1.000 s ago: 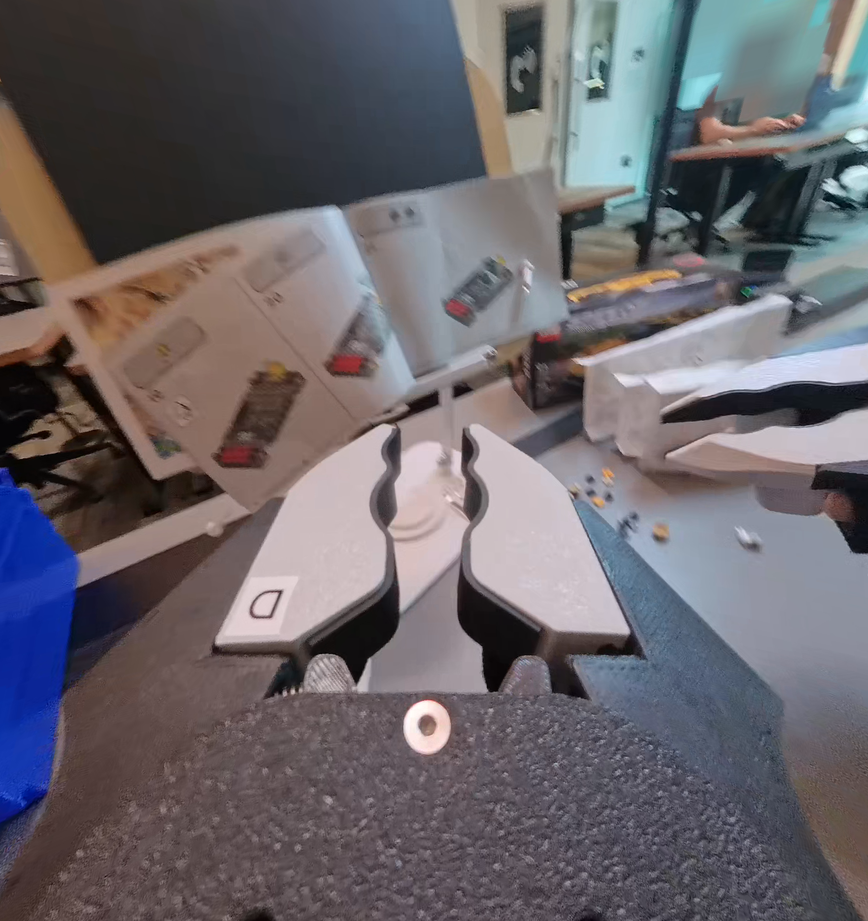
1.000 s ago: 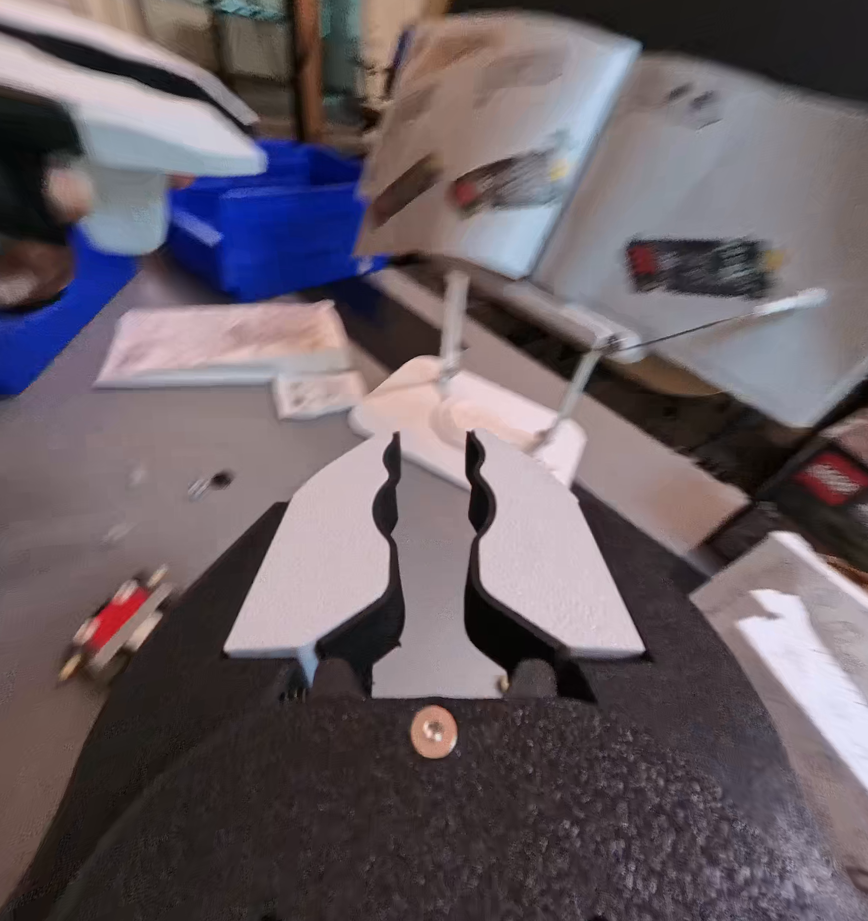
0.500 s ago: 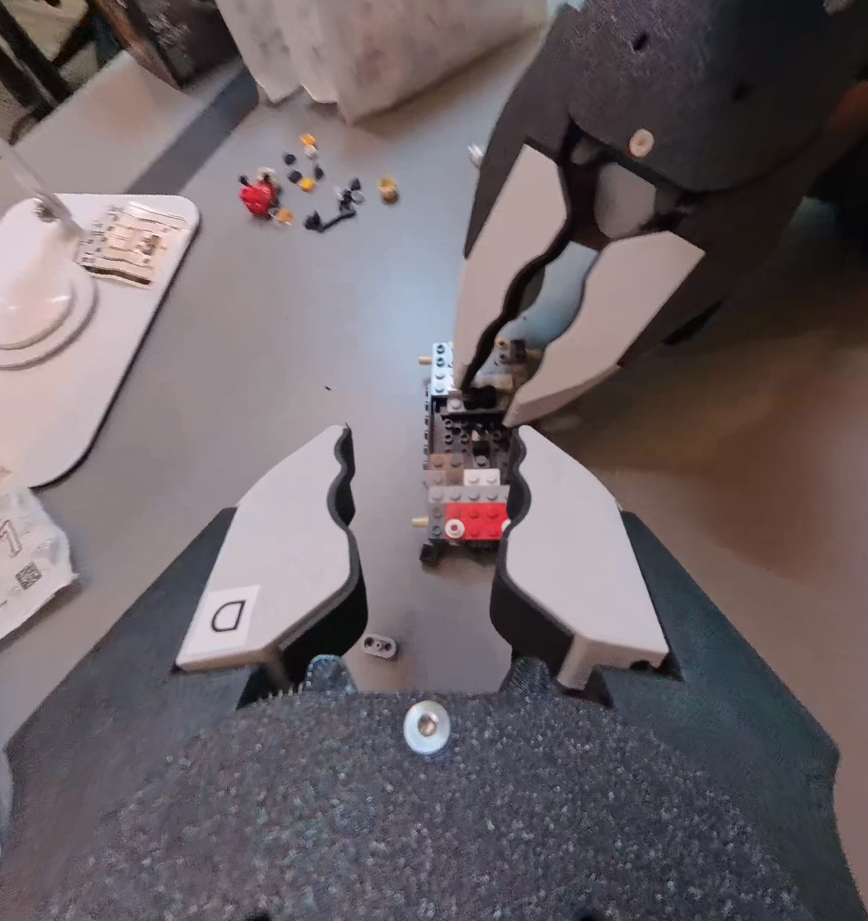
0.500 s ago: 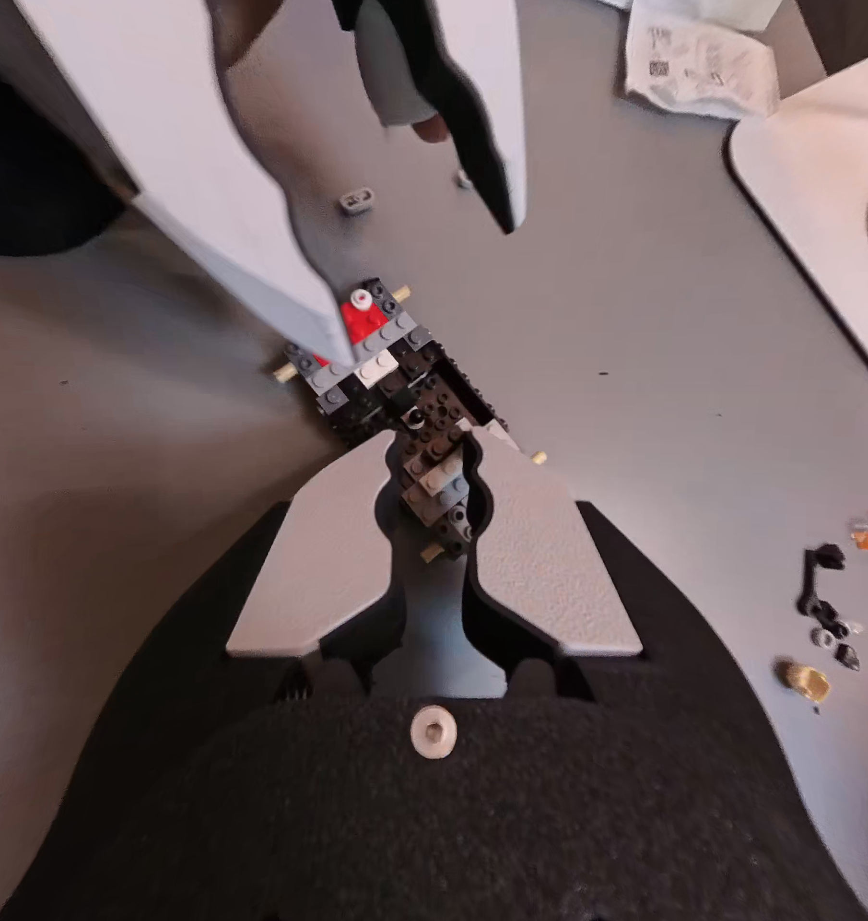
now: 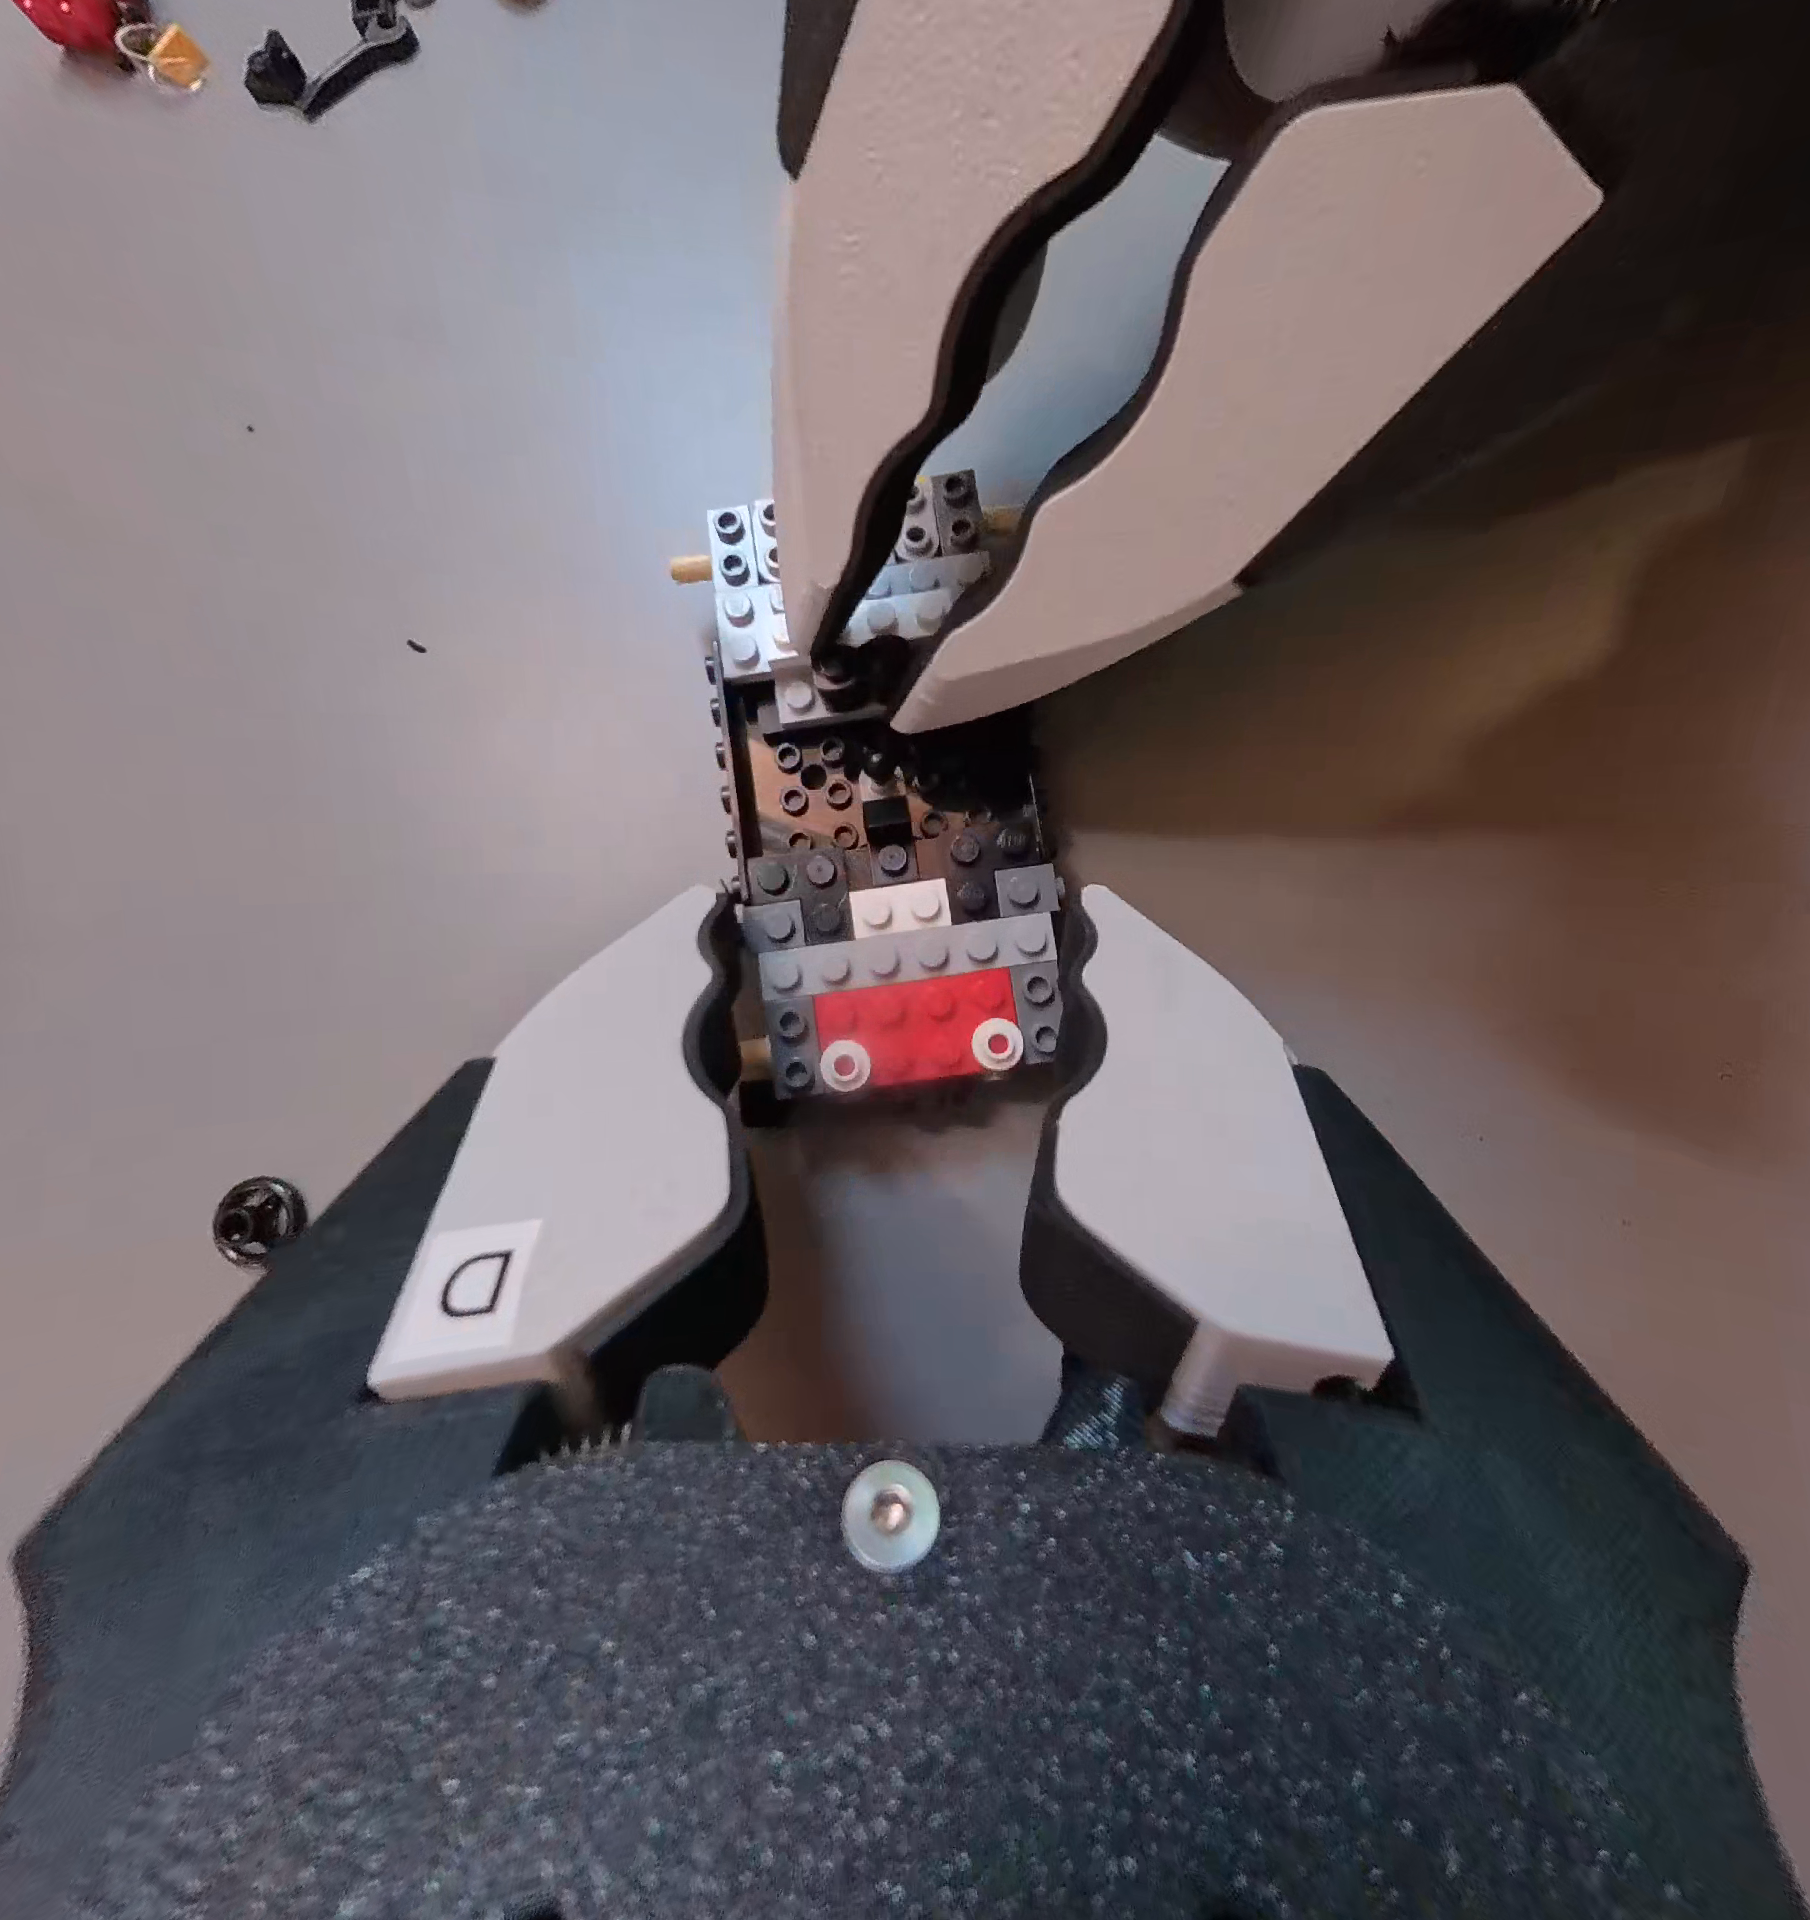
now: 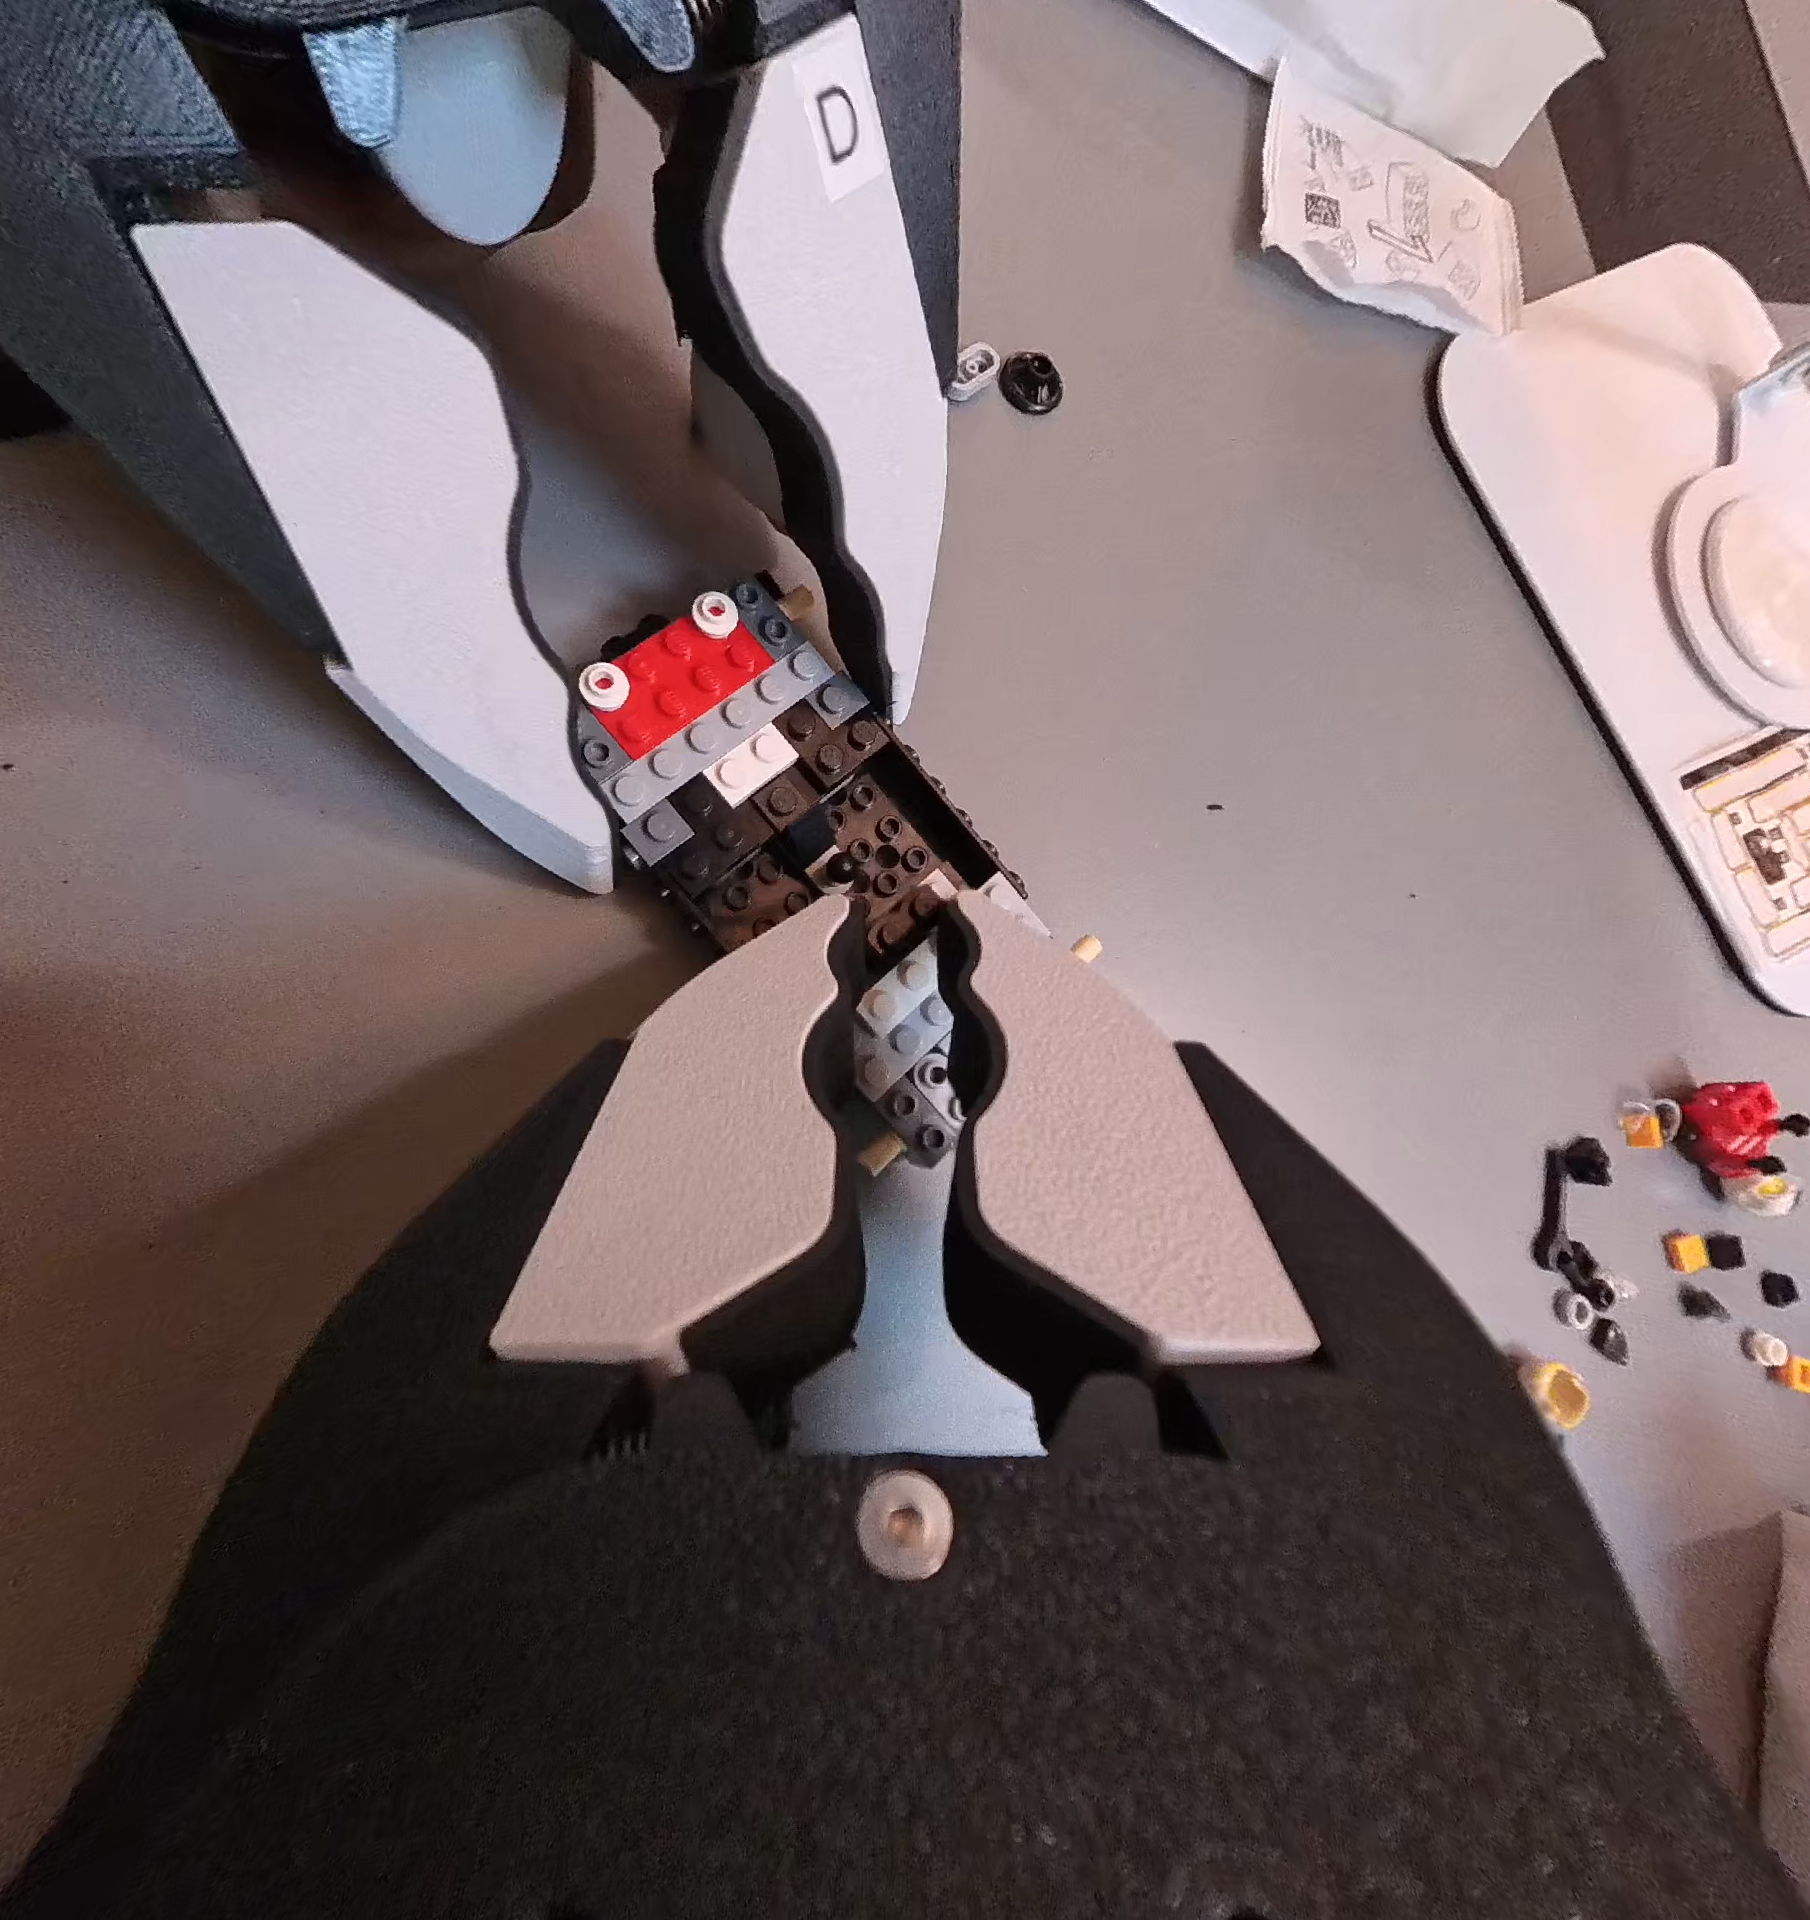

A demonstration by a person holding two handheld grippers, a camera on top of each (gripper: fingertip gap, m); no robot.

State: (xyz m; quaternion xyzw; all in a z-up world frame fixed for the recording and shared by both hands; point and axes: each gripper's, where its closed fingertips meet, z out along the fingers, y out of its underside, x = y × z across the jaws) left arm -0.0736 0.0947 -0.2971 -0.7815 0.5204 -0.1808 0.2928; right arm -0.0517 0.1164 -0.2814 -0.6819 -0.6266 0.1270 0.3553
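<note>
A brick model (image 5: 911,935) in black, grey and red lies on the grey table (image 5: 361,623). My left gripper (image 5: 899,914) is wide open. The model's red end stands snugly between its pads (image 5: 719,977). The right wrist view shows the same gripper (image 6: 745,790) straddling the model (image 6: 735,769). My right gripper (image 6: 903,914) reaches over the model's grey end. Its fingertips (image 6: 984,935) pinch a small black piece (image 6: 901,930) on top of the model. The left wrist view also shows this gripper (image 5: 859,686) with its tips at that black piece (image 5: 847,665).
Several small loose bricks (image 6: 1711,1247) lie at the right, seen also in the left wrist view (image 5: 174,62). A white stand base (image 6: 1607,520) with a sticker sheet (image 6: 1774,831) and a folded leaflet (image 6: 1389,218) lie at the far right. A small black round part (image 5: 257,1216) lies beside my left gripper.
Both grippers came down from facing the booklet stand to the model. The left one opened wide and moved in around the red end. The right one's fingers narrowed onto the black piece.
</note>
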